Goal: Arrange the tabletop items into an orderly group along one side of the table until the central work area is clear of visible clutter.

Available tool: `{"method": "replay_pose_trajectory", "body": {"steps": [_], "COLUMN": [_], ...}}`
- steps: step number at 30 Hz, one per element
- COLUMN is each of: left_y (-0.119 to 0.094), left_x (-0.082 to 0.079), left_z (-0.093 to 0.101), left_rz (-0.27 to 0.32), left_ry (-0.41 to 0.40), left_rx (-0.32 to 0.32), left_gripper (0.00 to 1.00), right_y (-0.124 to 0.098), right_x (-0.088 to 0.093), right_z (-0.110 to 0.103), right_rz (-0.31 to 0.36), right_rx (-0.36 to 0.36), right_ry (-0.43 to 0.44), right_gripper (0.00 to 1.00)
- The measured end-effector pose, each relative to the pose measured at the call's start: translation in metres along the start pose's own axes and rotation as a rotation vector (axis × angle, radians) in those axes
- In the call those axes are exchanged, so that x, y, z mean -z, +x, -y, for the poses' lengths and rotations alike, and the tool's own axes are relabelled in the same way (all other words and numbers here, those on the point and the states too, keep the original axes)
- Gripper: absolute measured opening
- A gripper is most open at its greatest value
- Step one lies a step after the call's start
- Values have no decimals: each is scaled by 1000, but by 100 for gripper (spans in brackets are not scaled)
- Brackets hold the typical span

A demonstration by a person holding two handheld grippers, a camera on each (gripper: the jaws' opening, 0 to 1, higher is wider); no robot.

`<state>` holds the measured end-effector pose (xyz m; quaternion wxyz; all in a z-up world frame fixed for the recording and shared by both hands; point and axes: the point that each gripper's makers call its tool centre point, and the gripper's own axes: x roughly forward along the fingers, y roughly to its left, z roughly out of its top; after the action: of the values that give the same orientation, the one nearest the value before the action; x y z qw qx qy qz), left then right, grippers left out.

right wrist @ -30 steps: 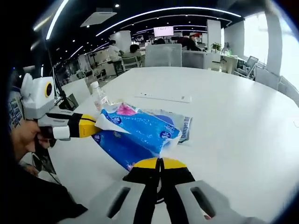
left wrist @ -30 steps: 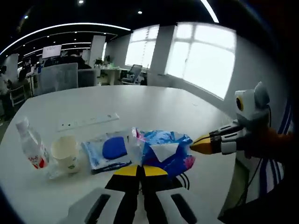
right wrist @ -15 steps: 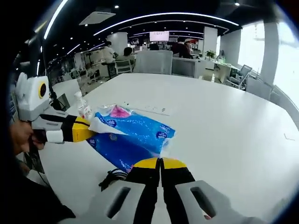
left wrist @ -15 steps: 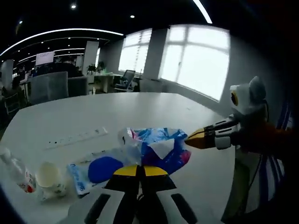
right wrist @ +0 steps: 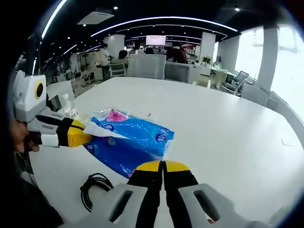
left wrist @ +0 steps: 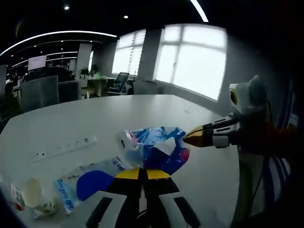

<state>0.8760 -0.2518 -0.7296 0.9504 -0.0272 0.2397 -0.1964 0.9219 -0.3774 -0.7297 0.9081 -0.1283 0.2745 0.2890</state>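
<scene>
Task looked midway: both grippers, left gripper and right gripper, pinched the blue tissue pack at opposite ends, held just above the table. Wipes pouch, paper cup and power strip remained ungrouped. Compared with a second ago, the pack had been carried clear of the pouch, exposing a black cable.

Left hand-held gripper and right hand-held gripper clamped closed.

Blue tissue pack, crinkled, apparently lifted off table, both ends pinched.
</scene>
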Motion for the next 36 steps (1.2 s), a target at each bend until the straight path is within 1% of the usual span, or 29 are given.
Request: {"method": "replay_pose_trajectory", "body": {"steps": [1,3,8,10,13,14,17,25,29,31,34,36], "left_y": [7,14,34,43,50,54,61,81,92,100,107,109], "left_x": [1,3,3,5,6,8,11,19,26,29,33,36], "left_z": [1,2,5,4,4,1,1,-5,-5,-6,-7,-7], "left_rz": [2,0,8,2,-3,-4,-23,-73,-111,-129,-148,-161], "left_ry": [-6,-1,-2,5,-13,-12,-2,10,16,12,31,27], "left_rx": [6,10,15,20,27,25,31,36,40,41,40,41], "left_gripper": [0,0,0,0,0,0,0,0,0,0,0,0], "right_y": [2,5,18,23,28,30,42,58,67,73,75,76], "right_x": [1,2,10,13,16,17,22,26,34,42,44,43], "right_z": [6,10,29,33,37,38,43,52,56,60,62,63], "right_rz": [8,4,4,2,-5,-6,-13,-29,-50,-62,-61,-62], "right_rx": [17,24,52,57,65,63,65,77,80,82,82,80], "right_ry": [2,6,17,19,1,1,-21,-6,-9,-16,-21,-28], "right_gripper": [0,0,0,0,0,0,0,0,0,0,0,0]}}
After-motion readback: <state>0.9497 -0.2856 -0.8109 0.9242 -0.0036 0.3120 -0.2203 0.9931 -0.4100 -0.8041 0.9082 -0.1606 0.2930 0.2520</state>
